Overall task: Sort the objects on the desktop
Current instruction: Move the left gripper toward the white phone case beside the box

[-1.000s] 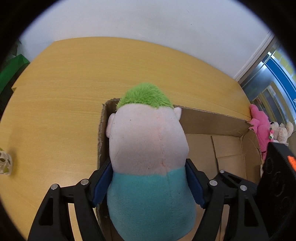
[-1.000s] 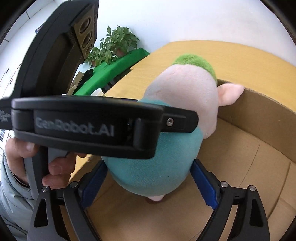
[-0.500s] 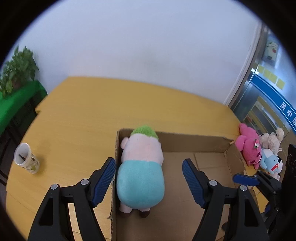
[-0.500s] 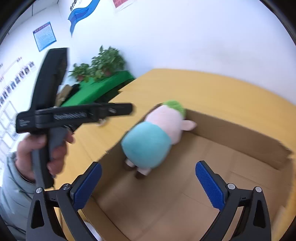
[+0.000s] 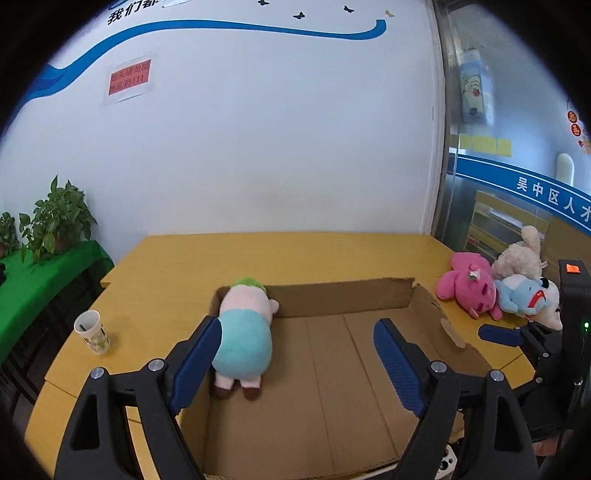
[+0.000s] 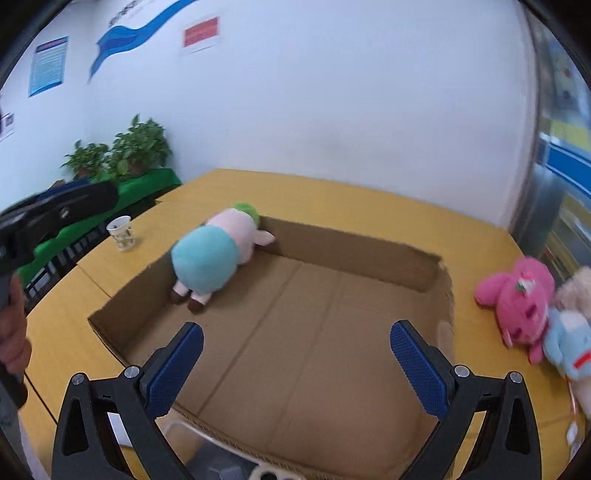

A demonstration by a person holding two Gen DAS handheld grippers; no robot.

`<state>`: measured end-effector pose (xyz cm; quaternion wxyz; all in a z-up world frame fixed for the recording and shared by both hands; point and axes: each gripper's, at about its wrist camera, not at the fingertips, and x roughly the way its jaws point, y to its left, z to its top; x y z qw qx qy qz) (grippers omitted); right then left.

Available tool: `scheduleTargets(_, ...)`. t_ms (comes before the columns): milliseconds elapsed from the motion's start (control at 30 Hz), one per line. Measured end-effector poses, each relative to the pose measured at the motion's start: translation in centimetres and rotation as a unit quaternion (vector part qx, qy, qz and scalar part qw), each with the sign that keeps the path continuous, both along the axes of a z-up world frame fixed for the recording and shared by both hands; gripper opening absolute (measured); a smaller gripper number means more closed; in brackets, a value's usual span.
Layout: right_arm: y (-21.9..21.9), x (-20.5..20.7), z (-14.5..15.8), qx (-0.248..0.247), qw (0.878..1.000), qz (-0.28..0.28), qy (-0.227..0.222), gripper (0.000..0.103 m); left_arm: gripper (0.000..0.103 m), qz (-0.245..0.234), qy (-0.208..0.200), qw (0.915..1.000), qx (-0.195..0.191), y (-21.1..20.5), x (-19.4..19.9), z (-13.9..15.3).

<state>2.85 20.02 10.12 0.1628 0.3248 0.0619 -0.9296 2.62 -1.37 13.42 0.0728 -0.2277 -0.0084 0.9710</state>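
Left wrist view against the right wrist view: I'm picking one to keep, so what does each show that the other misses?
Only the left wrist view shows the butterfly decals and the right tongs. Only the right shows the blue poster and a hand. Both share the box, the green-haired plush, the cup and the pink plush.

Blue band on glass partition (image 5: pixel 546 197): white characters "吴中区人才"
Wall (image 5: pixel 258 129) top: blue characters "我们都", cut off
Red notice (image 5: pixel 130 78): illegible

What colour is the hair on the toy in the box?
Green hair on the pink-and-teal plush toy, clearest in the right wrist view.
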Motion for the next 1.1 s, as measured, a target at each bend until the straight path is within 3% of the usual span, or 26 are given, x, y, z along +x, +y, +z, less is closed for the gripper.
scheduleTargets(167,1.8,0.9,-1.7,-0.007,0.999,-0.048,-0.009,0.103,0.085,-0.014,0.001,0.9999,0.002,1.7,2.1,-1.8)
scheduleTargets(267,2.4,1.6,-2.1,-0.008,0.998,-0.06,-0.006,0.103,0.085,-0.024,-0.013,0.9993,0.023,2.2,2.4,-2.6)
scheduleTargets(400,2.1,2.0,-2.4,-0.008,0.998,-0.063,-0.002,0.103,0.085,-0.028,-0.032,0.9984,0.038,2.5,2.5,-3.5)
scheduleTargets(1100,1.3,2.0,-3.5,-0.005,0.998,-0.062,-0.011,0.103,0.085,-0.035,-0.05,0.9973,0.042,2.1,3.2,-4.6)
